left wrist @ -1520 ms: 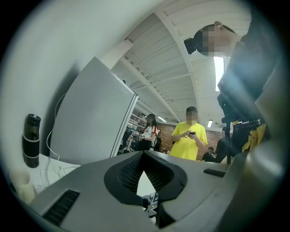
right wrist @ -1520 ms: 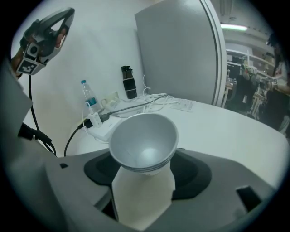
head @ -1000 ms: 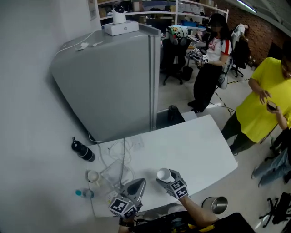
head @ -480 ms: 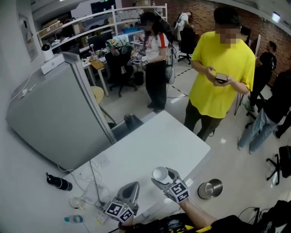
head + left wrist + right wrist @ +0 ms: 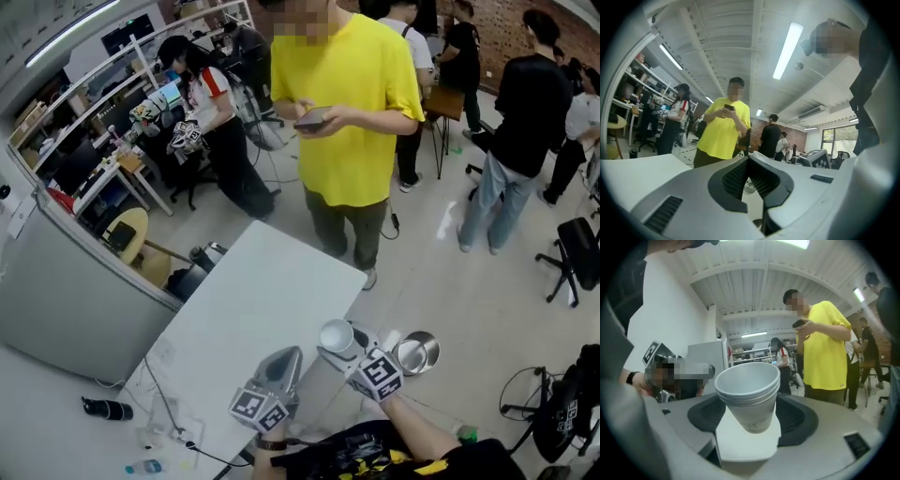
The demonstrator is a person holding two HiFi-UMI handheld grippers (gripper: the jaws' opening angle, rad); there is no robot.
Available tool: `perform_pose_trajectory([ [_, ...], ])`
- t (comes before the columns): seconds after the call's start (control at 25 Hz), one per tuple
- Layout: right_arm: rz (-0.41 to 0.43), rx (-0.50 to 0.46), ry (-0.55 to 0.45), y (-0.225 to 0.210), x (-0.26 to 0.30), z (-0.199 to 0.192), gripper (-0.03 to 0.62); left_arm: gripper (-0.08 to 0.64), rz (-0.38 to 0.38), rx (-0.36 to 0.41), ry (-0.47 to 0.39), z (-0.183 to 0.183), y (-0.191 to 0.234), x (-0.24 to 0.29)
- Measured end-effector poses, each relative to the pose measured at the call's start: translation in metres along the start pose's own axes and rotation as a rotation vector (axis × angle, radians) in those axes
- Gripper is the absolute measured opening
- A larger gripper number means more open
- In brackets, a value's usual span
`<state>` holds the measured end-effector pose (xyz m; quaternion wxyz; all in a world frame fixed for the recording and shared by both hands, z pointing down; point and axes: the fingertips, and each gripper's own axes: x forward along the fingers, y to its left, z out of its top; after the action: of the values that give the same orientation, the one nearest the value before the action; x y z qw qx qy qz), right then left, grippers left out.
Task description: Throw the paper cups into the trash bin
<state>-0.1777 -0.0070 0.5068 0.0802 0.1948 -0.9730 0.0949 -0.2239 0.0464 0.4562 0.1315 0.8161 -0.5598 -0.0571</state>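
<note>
Open-plan office floor, pale and scuffed, surrounds a long white worktop [image 5: 253, 300] that slants away from the near side. At its near edge the left tool [image 5: 285, 356] has its jaws drawn together with nothing gripped. Just right of it, the right tool [image 5: 345, 343] is clamped on a stack of white paper cups [image 5: 749, 390], held upright with the mouths open, over the worktop's near right edge. A shiny round metal trash bin [image 5: 415, 352] stands on the floor close by to the right. Beside the worktop's near left end lie thin cables [image 5: 169, 412], a black bottle [image 5: 105, 409] on its side and a small clear plastic bottle [image 5: 141, 466]. A grey partition [image 5: 66, 300] borders the left side. Beyond the far end stands a person in a yellow shirt [image 5: 352, 112], with other people, chairs and cluttered shelves farther back.
</note>
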Motion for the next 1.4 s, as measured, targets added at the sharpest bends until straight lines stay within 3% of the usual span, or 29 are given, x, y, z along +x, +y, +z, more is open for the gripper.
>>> perform_pose_trajectory([
  [0.32,-0.190,0.054,-0.123,-0.097,-0.099,0.024,0.342,-0.009,-0.193,0.044,0.082,-0.007,-0.082,0.106],
  [0.68,-0.361,0.108,-0.163,-0.158,-0.145,0.031,0.341,-0.009,-0.313,0.037,0.128,-0.020,-0.109,0.181],
  [0.92,-0.422,0.095,-0.164,-0.175,-0.137,0.044,0.341,-0.009,-0.403,-0.054,0.090,-0.005,-0.101,0.205],
  [1.08,-0.461,0.090,-0.143,-0.171,-0.138,0.038,0.341,-0.008,-0.454,-0.104,0.100,-0.019,-0.096,0.215],
  [1.4,-0.521,0.101,-0.102,-0.181,-0.141,0.027,0.341,-0.009,-0.529,-0.068,0.138,-0.027,-0.112,0.237],
])
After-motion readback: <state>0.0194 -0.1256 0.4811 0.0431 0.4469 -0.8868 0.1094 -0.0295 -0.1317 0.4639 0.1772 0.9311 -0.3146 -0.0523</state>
